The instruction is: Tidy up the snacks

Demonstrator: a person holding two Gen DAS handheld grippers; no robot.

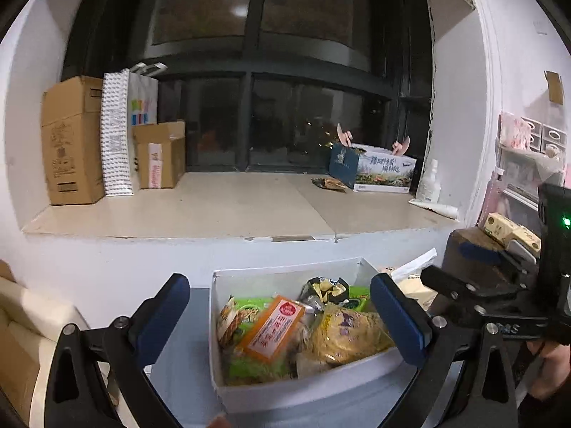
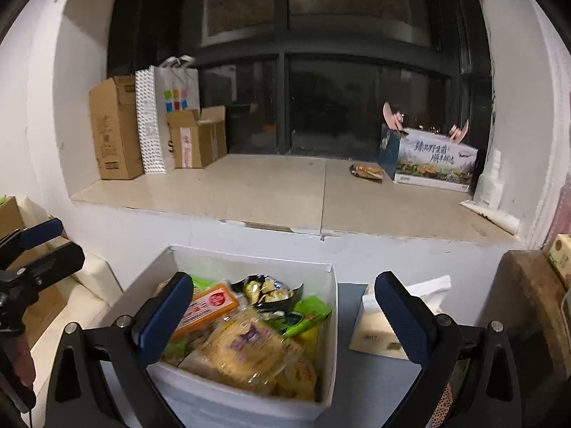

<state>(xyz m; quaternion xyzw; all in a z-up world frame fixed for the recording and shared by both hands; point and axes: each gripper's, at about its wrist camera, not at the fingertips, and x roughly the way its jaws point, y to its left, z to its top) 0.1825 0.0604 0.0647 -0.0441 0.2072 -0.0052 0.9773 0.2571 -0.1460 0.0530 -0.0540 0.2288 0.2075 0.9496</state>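
A white box [image 1: 285, 390] [image 2: 333, 324] full of snack packets stands on a grey table below a window ledge. It holds an orange packet [image 1: 273, 328] [image 2: 210, 306], a yellow packet [image 1: 344, 331] [image 2: 246, 349], green packets [image 2: 307, 315] and a dark crumpled packet [image 1: 326, 287] [image 2: 266, 290]. My left gripper [image 1: 282, 317] is open and empty, hovering over the box. My right gripper [image 2: 285, 317] is open and empty, over the box's right half. One loose snack packet [image 1: 330, 183] [image 2: 367, 171] lies on the ledge.
On the ledge [image 2: 267, 192] stand cardboard boxes [image 1: 71, 139] [image 2: 114, 128], paper bags [image 2: 171, 107] at the left, and a printed carton [image 1: 378, 169] [image 2: 431, 164] and a white bottle [image 1: 430, 182] at the right. A tissue box [image 2: 382, 328] sits right of the snack box.
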